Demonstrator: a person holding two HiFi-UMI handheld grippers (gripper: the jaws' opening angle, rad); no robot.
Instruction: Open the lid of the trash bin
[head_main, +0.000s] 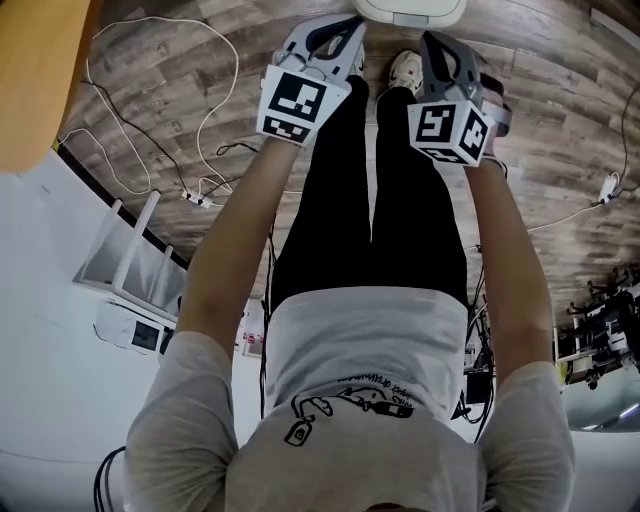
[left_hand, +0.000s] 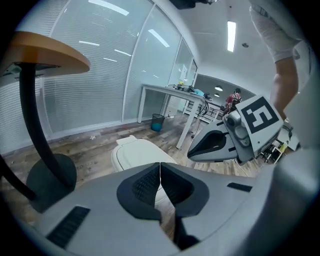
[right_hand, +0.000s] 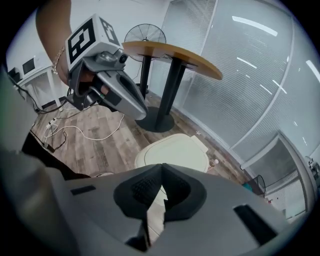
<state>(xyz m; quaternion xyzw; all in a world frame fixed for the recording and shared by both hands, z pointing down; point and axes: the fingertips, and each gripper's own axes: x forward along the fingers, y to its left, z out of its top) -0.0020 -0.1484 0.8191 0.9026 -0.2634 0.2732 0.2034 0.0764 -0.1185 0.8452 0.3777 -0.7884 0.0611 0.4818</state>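
Left gripper (left_hand: 160, 172): jaws pressed together, nothing between them; ribbed dark pads in a grey shell.
Right gripper (right_hand: 161, 175): jaws likewise closed tip to tip, empty.
Arms: both forearms stretched forward side by side, grippers level and angled down.
Bin (head_main: 410, 10): on the floor just ahead of both grippers and the feet.
Lid (right_hand: 172, 152): down flat; cream, smooth, rounded, small tab at its far edge.
Floor (head_main: 180, 90): grey-brown wood planks.
Table (right_hand: 170, 55): round wooden top, black post, near the bin.

Free room over the lid (right_hand: 172, 152)
A table pedestal (right_hand: 159, 119) is seen near on its left; cables (head_main: 200, 195) are laid across the floor (head_main: 560, 110) beside.
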